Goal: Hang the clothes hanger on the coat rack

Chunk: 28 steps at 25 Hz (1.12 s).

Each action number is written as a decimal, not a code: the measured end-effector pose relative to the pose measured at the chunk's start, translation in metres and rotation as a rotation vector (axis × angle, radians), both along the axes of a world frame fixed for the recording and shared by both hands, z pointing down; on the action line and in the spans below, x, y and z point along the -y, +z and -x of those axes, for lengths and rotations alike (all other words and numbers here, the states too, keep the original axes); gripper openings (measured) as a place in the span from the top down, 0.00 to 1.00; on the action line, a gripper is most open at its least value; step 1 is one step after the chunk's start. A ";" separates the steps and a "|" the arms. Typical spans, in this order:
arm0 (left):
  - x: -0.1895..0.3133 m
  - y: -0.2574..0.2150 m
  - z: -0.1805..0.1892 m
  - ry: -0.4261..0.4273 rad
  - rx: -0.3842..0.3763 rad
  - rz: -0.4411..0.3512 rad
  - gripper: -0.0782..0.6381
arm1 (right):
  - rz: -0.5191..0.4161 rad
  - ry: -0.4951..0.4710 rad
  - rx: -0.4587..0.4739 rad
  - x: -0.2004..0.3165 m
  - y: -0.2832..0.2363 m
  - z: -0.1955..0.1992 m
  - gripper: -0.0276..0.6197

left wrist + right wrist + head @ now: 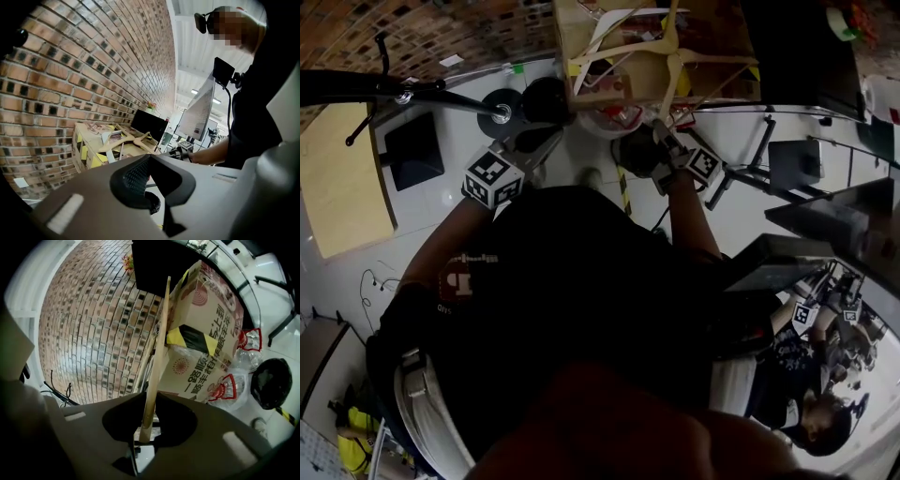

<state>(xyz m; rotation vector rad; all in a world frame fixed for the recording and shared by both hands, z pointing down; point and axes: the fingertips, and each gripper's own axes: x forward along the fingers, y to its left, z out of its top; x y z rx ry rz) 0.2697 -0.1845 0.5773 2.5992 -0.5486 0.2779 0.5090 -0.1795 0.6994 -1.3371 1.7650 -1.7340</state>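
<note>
Several pale wooden hangers [623,42] lie on top of a cardboard box [605,89] by the brick wall. My right gripper [661,131] reaches to the box and is shut on one arm of a wooden hanger [671,75]. In the right gripper view that arm [157,357] runs up from between the jaws of the right gripper [146,427] past the box [201,333]. My left gripper [525,150] hangs left of the box, holding nothing. In its own view the left gripper [149,159] has its tips together. The black coat rack pole [394,91] crosses the upper left.
A brick wall [70,70] stands behind the box [91,145]. Clear plastic bags [243,362] lean at the box's foot, next to a round black base [271,383]. Black stand legs [750,155] spread on the white floor at the right. Another person [811,412] sits at the lower right.
</note>
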 end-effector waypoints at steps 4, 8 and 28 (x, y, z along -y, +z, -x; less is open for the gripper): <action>-0.003 -0.004 -0.009 0.017 -0.004 -0.007 0.90 | -0.008 0.002 -0.076 -0.013 -0.004 -0.014 0.85; -0.008 -0.006 -0.015 0.028 -0.007 -0.006 0.90 | 0.032 -0.006 -0.231 -0.027 -0.004 -0.033 0.86; 0.005 -0.042 -0.024 -0.019 -0.039 -0.064 0.90 | -0.376 0.027 -0.019 0.002 -0.145 -0.028 0.86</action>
